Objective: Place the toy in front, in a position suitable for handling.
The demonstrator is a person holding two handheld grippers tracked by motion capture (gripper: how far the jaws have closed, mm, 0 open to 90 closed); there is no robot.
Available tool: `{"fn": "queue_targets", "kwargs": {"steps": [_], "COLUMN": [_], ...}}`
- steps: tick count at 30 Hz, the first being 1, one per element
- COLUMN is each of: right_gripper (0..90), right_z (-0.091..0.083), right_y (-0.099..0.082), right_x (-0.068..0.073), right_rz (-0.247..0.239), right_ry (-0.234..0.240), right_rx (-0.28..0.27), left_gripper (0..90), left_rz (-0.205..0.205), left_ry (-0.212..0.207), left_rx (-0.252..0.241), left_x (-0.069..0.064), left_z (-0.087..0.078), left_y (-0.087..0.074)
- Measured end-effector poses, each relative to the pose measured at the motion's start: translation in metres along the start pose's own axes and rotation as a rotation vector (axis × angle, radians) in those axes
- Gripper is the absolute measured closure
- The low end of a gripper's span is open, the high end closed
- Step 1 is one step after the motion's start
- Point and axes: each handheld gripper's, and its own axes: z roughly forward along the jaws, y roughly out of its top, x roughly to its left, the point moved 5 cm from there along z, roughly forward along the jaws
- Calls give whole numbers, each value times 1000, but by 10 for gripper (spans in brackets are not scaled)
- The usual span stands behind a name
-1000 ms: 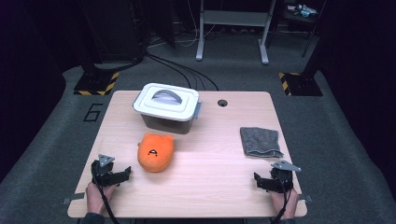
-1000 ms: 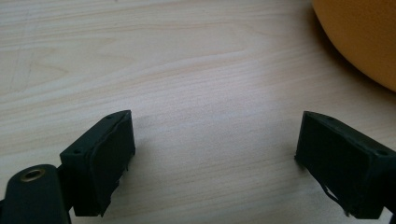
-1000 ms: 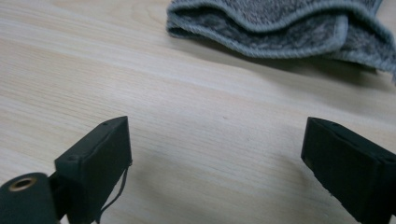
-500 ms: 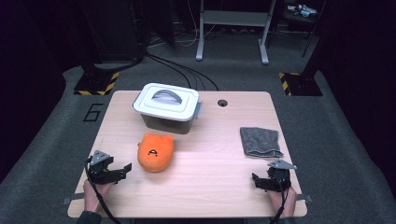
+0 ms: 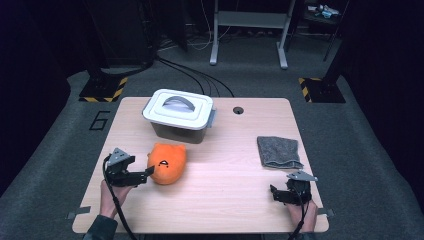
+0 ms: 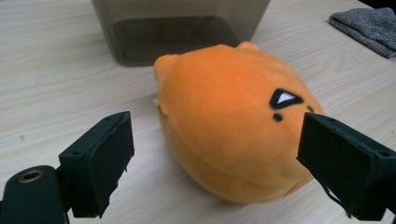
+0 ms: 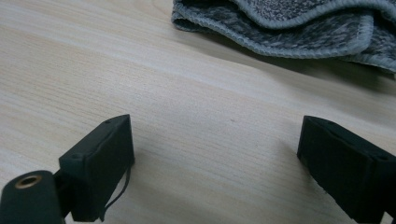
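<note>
The work in hand looks like a pickup of the orange plush toy [image 5: 167,163], and it is only at the approach. The toy lies on its side on the wooden surface [image 5: 230,200], just in front of the grey lidded bin [image 5: 179,116] and apart from it. The left claw [image 5: 145,172] sits at the toy's near-left edge in the high view, its jaws spread wide; in the left gripper view the toy [image 6: 233,121] bulges between and just beyond the two black pads [image 6: 100,163], neither of which presses on the plush (the right-hand pad overlaps the toy's outline, but whether it brushes the fabric is hard to tell). So nothing is gripped and the toy is not yet lifted. The right claw [image 5: 278,195] rests low near the front right corner of the surface, jaws likewise wide and holding nothing, with bare wood between them in the right gripper view and the folded grey cloth [image 7: 299,28] lying just ahead. The bin's lid is on. As I judge it, closing on the toy, raising it and carrying it wherever it belongs all remain to be done.
</note>
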Motion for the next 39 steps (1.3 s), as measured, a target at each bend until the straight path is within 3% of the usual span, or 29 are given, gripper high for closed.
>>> {"fn": "queue_targets", "kwargs": {"steps": [10,16,19,26,33,39], "right_gripper": [103,103,103,104,105,105], "right_z": [0,0,0,0,0,0], "right_y": [0,0,0,0,0,0], "right_x": [0,0,0,0,0,0], "right_rz": [5,3,3,5,7,7], "right_ry": [-4,-5,-4,-5,-6,-5], "right_rx": [-1,-3,-2,-2,-3,-3], "left_gripper": [122,159,180,315,548,662], "left_rz": [50,73,65,63,86,104], "left_ry": [-35,-44,-57,-78,-29,3], "left_rx": [40,87,98,113,98,46], "left_x": [-13,-16,-17,-20,-26,-31], "left_z": [23,35,38,44,46,43], "left_y": [19,17,12,2,-8,-12]}}
